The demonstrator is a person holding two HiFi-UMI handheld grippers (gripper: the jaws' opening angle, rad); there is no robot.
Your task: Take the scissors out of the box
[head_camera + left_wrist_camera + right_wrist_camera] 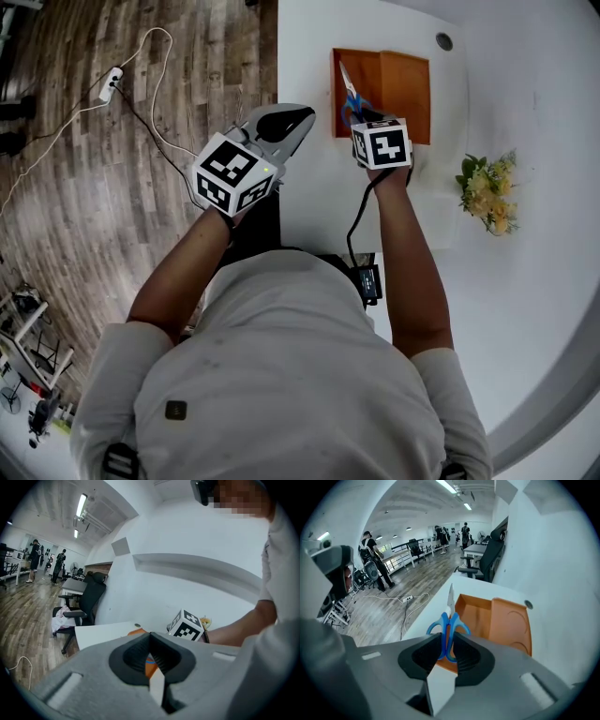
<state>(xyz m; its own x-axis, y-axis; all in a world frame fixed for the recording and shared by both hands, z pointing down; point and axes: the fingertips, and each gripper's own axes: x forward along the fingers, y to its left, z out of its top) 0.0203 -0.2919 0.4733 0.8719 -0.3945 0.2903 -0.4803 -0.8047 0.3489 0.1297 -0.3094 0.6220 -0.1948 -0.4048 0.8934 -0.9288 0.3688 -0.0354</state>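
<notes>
Being pinched by handles only, the scissors could be twisted from the right gripper; the left gripper is pressed together.

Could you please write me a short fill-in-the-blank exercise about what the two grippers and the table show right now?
The right gripper is shut on the scissors by their ____ handles.
The open box is ____ in colour.
The left gripper holds ____.
A bunch of ____ is on the white table.
Missing words: blue; orange; nothing; flowers.
</notes>
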